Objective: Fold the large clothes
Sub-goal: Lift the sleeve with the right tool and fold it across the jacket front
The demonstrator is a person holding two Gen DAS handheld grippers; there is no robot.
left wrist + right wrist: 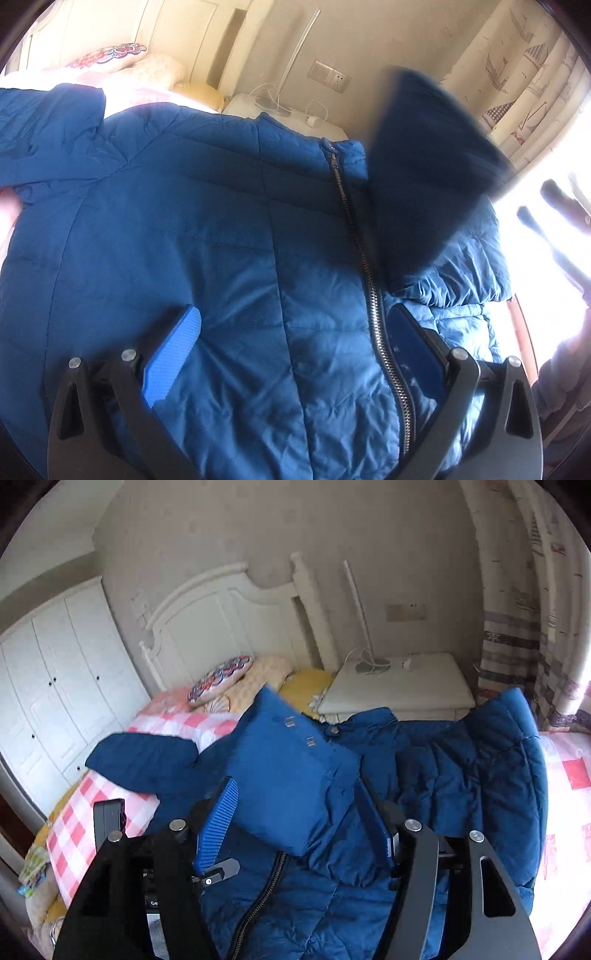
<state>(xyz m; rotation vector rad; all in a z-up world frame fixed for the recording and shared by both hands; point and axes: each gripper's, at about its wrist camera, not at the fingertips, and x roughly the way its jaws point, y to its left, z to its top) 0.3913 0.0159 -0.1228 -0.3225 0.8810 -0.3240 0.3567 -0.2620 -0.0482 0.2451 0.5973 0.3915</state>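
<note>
Jaws of both grippers, left (291, 325) and right (299, 805), gape over the blue jacket (424, 775); no legible writing.

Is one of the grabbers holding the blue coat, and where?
The right gripper has a folded flap of the blue puffer jacket between its fingers; whether it pinches it cannot be told. The left gripper is open, holding nothing.

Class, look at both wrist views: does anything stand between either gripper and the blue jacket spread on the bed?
Nothing visible does. The left gripper hangs open directly over the blue jacket by its zipper. The right gripper is open around a raised sleeve of that jacket; whether it touches is unclear.
</note>
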